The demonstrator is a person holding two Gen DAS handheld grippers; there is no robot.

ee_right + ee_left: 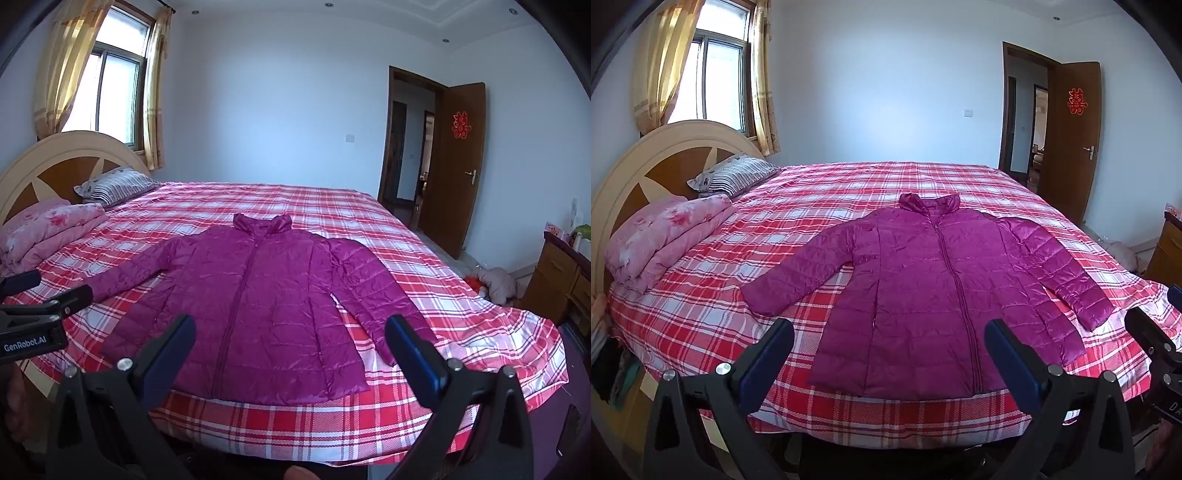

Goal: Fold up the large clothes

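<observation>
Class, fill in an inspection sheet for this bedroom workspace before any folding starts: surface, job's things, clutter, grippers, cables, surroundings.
Surface: bed under a red-and-white plaid sheet, lying smooth.
Job's things: magenta puffer jacket lying flat, front up, zipped, both sleeves spread out, hem toward the near edge.
Clutter: folded pink quilt and striped pillow by the headboard, apart from the jacket.
Grippers: left gripper open, holding nothing; right gripper open, holding nothing; both short of the jacket.
Cables: nothing seen.
Surroundings: curtained window, open wooden door, wooden cabinet at the right.
</observation>
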